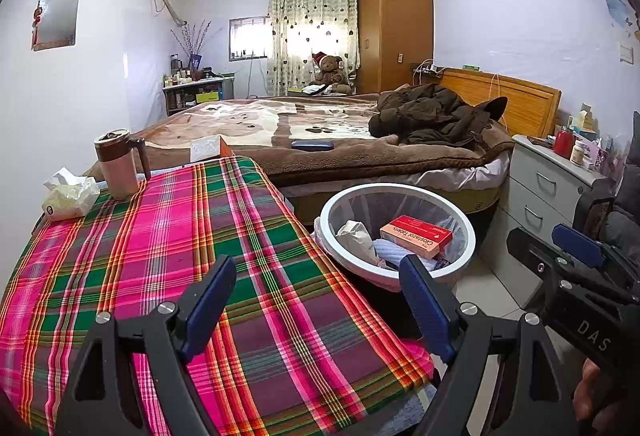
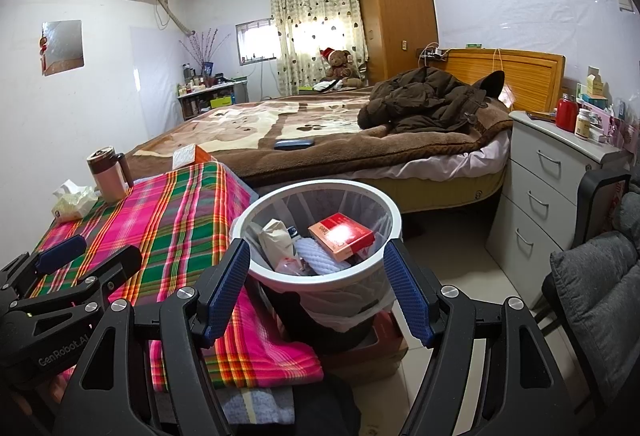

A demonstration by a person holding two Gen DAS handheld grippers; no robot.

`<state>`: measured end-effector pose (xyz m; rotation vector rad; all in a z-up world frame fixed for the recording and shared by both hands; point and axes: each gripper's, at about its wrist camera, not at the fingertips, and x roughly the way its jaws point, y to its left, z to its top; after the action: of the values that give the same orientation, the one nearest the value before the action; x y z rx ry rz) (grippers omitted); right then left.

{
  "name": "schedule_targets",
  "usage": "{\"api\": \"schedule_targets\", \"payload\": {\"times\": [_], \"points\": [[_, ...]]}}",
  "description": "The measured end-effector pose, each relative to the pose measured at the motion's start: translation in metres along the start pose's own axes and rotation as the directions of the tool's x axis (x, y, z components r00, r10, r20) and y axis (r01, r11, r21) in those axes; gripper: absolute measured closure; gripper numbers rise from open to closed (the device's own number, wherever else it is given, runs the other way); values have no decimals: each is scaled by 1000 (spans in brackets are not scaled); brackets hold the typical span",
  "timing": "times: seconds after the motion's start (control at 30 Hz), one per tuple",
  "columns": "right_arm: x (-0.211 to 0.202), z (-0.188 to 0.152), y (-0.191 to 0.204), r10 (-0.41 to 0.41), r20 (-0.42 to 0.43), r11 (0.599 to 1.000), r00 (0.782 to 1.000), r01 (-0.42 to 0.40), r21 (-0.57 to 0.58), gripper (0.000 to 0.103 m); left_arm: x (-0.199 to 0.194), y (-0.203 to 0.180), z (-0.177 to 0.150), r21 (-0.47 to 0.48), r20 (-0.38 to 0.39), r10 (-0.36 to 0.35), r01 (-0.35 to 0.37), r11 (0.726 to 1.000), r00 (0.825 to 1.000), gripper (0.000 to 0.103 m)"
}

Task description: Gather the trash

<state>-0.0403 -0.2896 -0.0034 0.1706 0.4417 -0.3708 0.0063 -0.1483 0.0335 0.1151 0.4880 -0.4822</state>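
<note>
Now both grippers, left gripper point(image 1: 318, 306) and right gripper point(image 2: 316, 290), hold their jaws spread and empty, while the soft, light tissue point(image 1: 70, 192) on the bench point(image 1: 224, 256) should be pinched gently at its crumpled top.

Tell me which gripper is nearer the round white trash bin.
Right. The right gripper hovers open just before the round white trash bin; the left gripper sits beside it, over the plaid tablecloth.

We saw both views evenly bright, daylight coming through the curtain point(image 1: 312, 32) at upper centre and blowing out there. Glare whitened the red box point(image 2: 342, 236). Walls bowed at the edges, corners vignetted black; everything stayed sharp.
</note>
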Motion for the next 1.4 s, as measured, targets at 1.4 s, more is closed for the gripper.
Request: {"api": "schedule_targets", "payload": {"times": [1.4], "points": [[0, 0, 1, 0, -4, 1000, 1000, 0, 1, 32, 1, 2, -3, -9, 18, 7, -7, 1000, 1000, 18]]}}
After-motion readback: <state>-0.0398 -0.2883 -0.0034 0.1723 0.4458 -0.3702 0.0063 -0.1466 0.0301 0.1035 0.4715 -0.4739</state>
